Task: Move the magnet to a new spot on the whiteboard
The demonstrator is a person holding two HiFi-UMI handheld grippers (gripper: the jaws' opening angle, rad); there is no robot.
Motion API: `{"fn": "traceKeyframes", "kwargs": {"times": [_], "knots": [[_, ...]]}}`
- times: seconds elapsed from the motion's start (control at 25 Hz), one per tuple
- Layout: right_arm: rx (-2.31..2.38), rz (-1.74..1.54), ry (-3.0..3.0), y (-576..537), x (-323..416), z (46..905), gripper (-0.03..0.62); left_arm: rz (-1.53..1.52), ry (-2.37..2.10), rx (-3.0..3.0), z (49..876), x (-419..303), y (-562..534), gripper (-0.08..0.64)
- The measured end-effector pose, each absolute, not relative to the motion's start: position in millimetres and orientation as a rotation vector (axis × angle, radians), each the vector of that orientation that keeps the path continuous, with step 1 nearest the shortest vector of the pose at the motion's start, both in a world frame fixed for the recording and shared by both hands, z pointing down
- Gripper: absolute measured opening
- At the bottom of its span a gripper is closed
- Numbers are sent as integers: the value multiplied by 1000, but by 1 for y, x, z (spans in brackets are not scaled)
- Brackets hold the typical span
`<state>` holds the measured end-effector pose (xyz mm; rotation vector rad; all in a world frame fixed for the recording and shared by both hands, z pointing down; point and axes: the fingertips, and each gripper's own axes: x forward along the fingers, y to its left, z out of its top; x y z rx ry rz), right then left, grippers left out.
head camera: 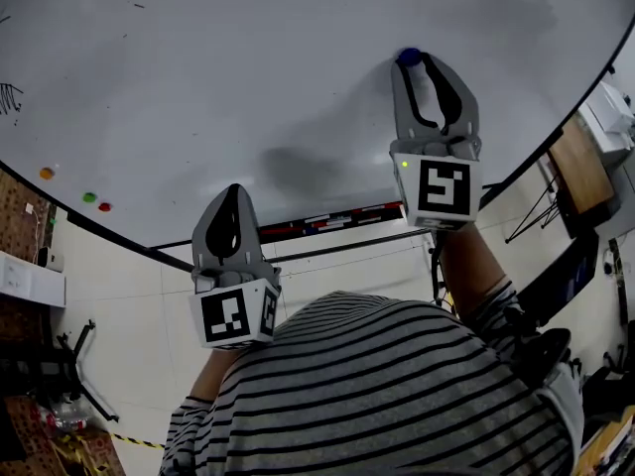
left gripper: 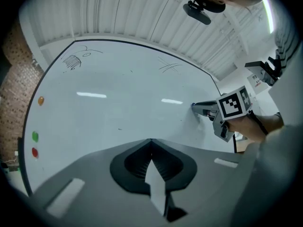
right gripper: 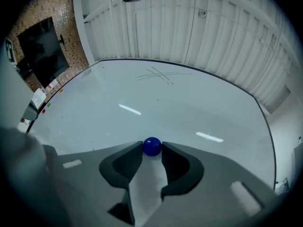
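- Right hand-held gripper [head camera: 421,62] raised to whiteboard [head camera: 248,77].
- Its jaws are clamped on blue magnet [right gripper: 152,146], one pad pressed at each side.
- Blue magnet seen at board surface, in right part of board in head view.
- Left hand-held gripper [left gripper: 151,142] held lower, pointed at whiteboard; jaws brought together, nothing gripped.
- Orange magnet [head camera: 46,174], green magnet [head camera: 89,197] and red magnet [head camera: 104,206] set near board's left edge, well apart from blue magnet.
- Striped shirt [head camera: 377,385] seen at bottom of head view.
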<state>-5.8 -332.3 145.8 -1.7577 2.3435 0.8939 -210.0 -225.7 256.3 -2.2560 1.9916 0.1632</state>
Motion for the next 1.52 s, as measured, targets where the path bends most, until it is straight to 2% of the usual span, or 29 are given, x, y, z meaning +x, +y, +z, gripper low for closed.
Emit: {"fn": "traceKeyframes", "kwargs": {"times": [0.48, 1.12, 1.52], "knots": [[-1674, 860, 2370, -306, -6, 147, 121, 178, 2001, -2276, 262, -204, -219, 15], [-1501, 610, 2532, -157, 72, 191, 121, 212, 1967, -2280, 256, -101, -133, 15], [-1477, 462, 2595, -108, 104, 226, 121, 157, 1922, -2316, 270, -47, -79, 15]]}}
